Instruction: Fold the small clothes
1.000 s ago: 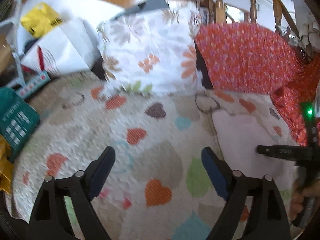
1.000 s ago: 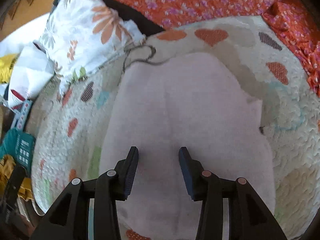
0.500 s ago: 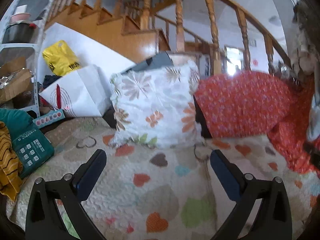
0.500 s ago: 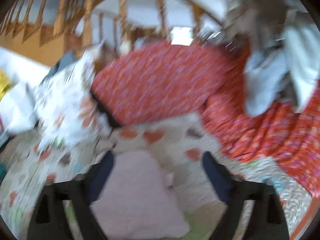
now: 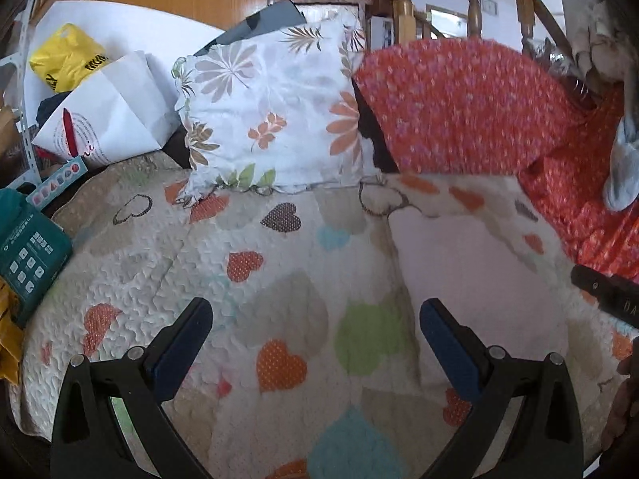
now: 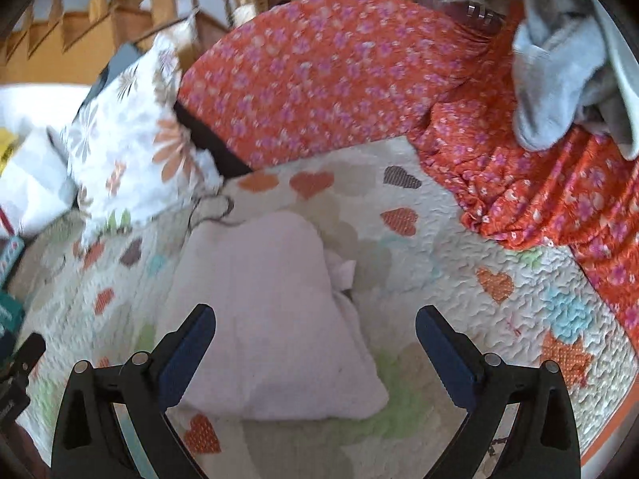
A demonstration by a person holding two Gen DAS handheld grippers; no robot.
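Observation:
A pale pink garment (image 6: pixel 263 311), folded into a flat bundle, lies on the heart-patterned quilt (image 6: pixel 459 247). My right gripper (image 6: pixel 315 319) hangs above it with its jaws wide open, its left finger over the pink cloth, nothing gripped. In the left wrist view the same pink garment (image 5: pixel 479 271) lies to the right. My left gripper (image 5: pixel 315 319) stands open over bare quilt (image 5: pixel 279 271), empty. A black part of the right gripper and a hand show at the right edge. Grey clothes (image 6: pixel 559 72) hang at the upper right.
A floral pillow (image 5: pixel 271 111) and an orange-red flowered cloth (image 5: pixel 459 103) line the back of the quilt. At the left are a white paper bag (image 5: pixel 112 119), a yellow bag (image 5: pixel 64 56) and a teal box (image 5: pixel 28 251). A wooden stair railing stands behind.
The right gripper's jaws spread from narrow to wide and it rose and drew back from the pink garment. The left gripper's jaws widened slightly; its view tipped up, then back down to the quilt.

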